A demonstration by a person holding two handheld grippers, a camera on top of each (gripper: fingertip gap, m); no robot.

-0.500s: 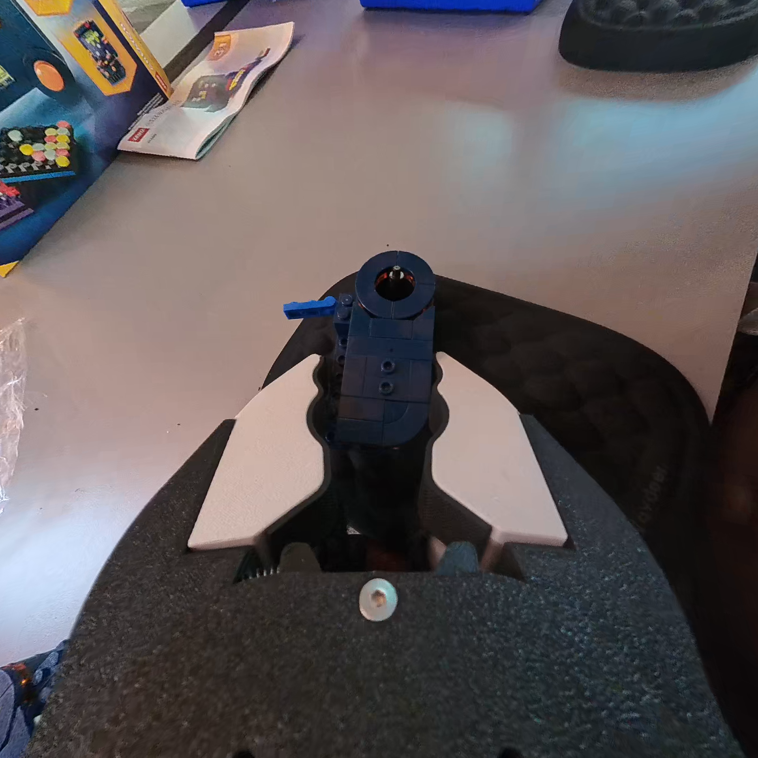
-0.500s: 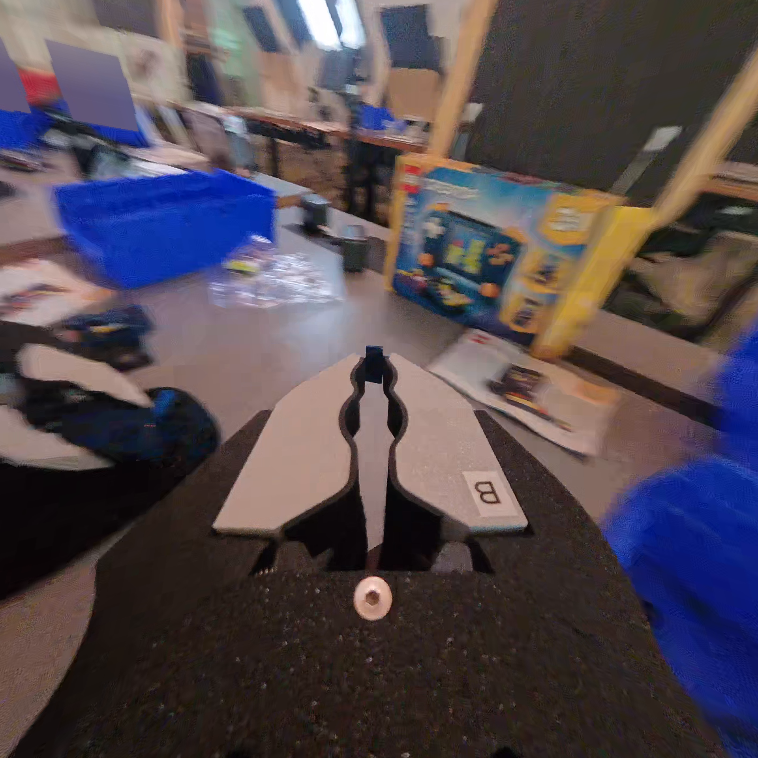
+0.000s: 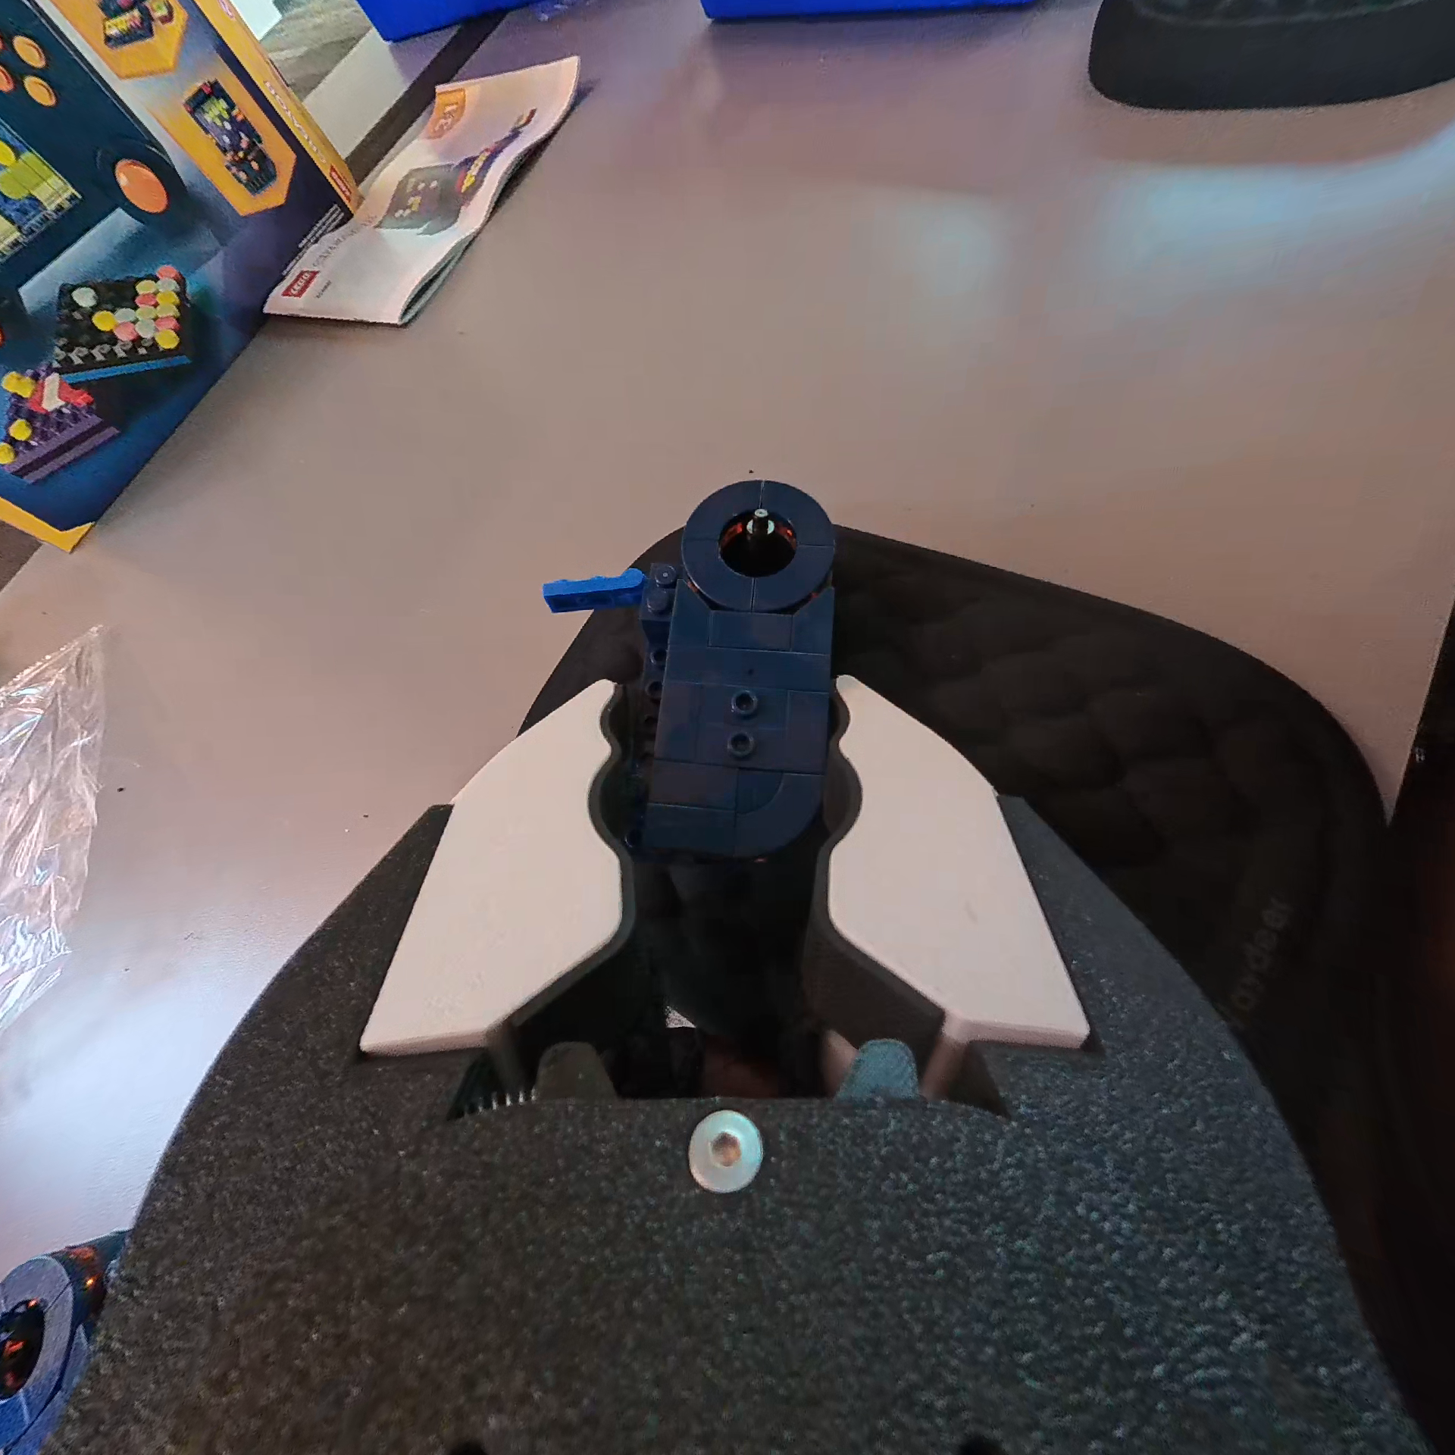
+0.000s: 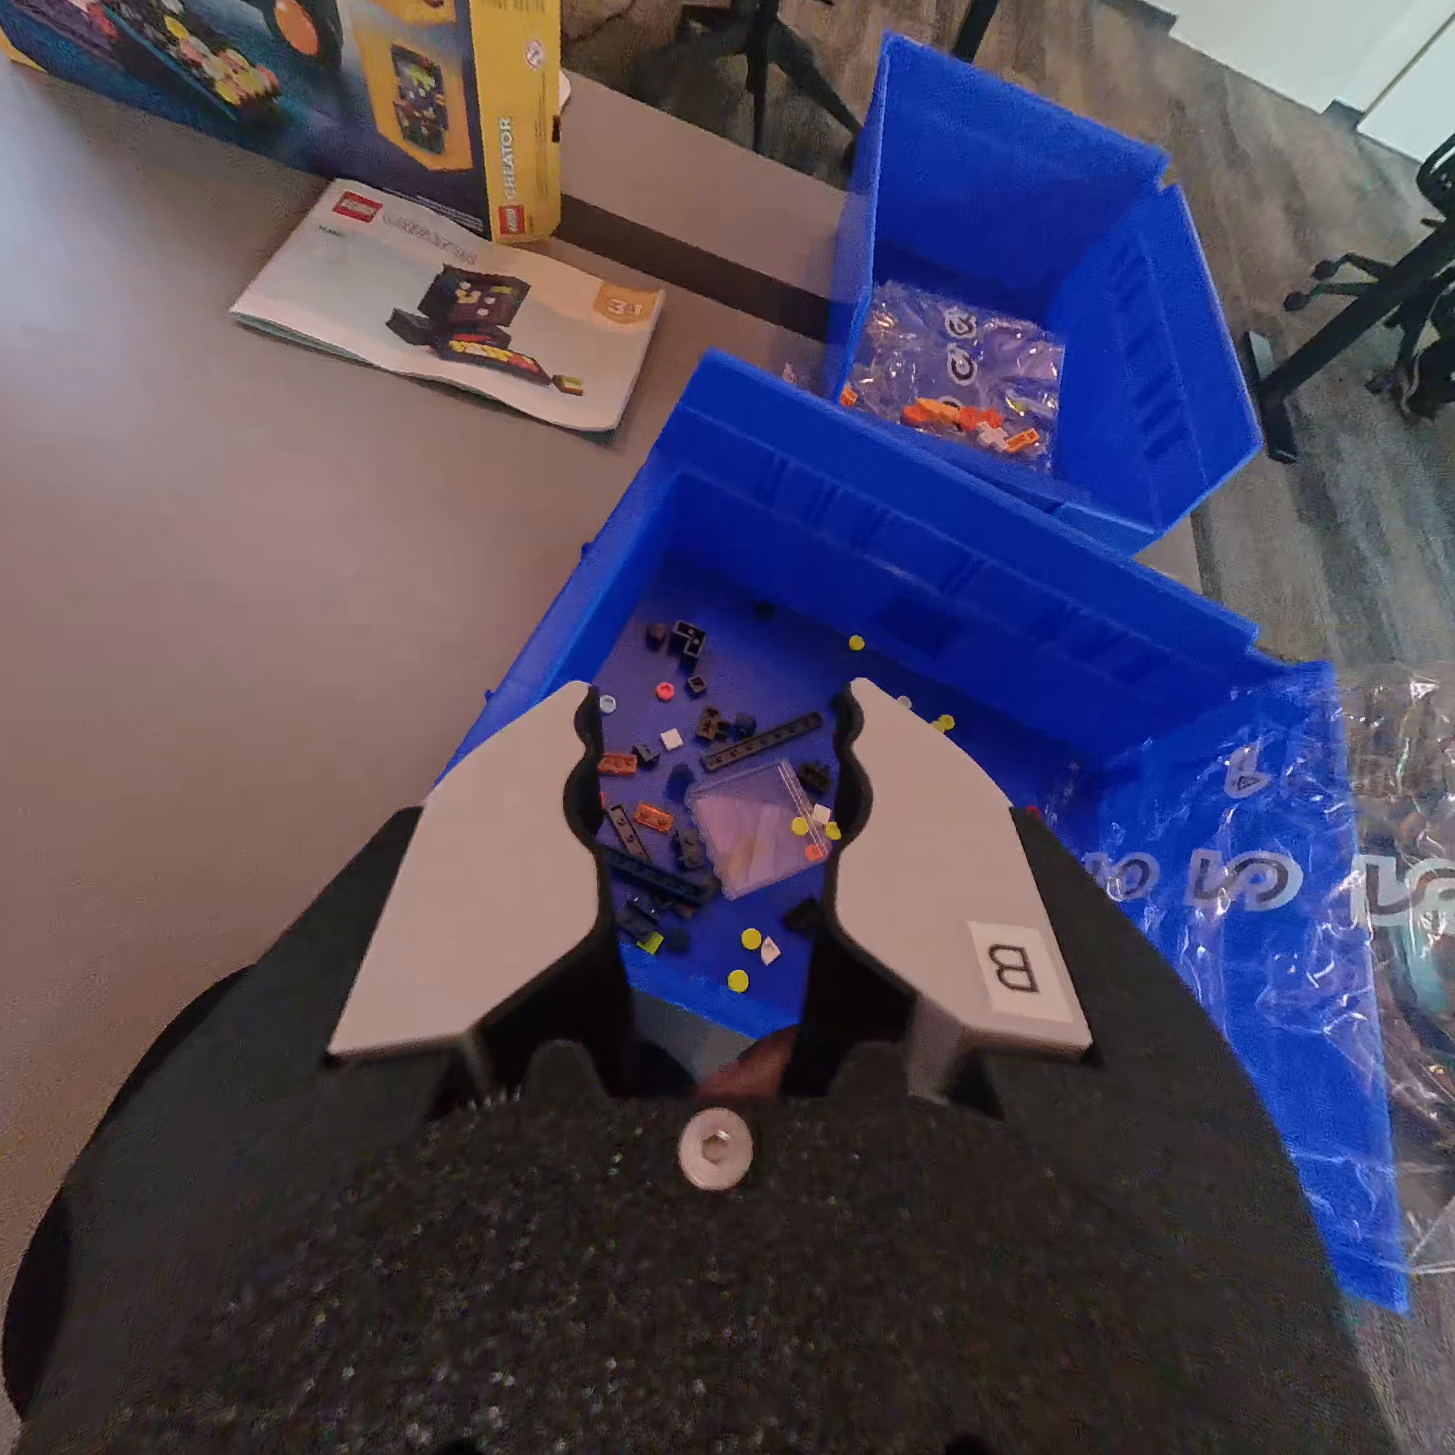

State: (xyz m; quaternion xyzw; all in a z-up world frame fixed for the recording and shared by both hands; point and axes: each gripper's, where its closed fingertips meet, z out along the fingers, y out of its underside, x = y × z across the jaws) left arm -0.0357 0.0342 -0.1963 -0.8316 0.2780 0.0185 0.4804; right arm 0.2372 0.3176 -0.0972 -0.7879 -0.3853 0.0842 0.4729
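- Left gripper point(image 3: 724, 693) pinches a dark blue brick assembly point(image 3: 740, 708) by its flat sides, above a black pad point(image 3: 1102, 748); rigid, light, likely to pop apart if squeezed.
- Right gripper point(image 4: 716, 701), spread and empty, hovers over a blue bin point(image 4: 905, 535) of loose small pieces point(image 4: 693, 787).

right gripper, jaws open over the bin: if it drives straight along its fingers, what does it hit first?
Most likely the loose bricks and the small clear bag on the floor of the near blue bin. The right gripper points down into it; depth unclear.
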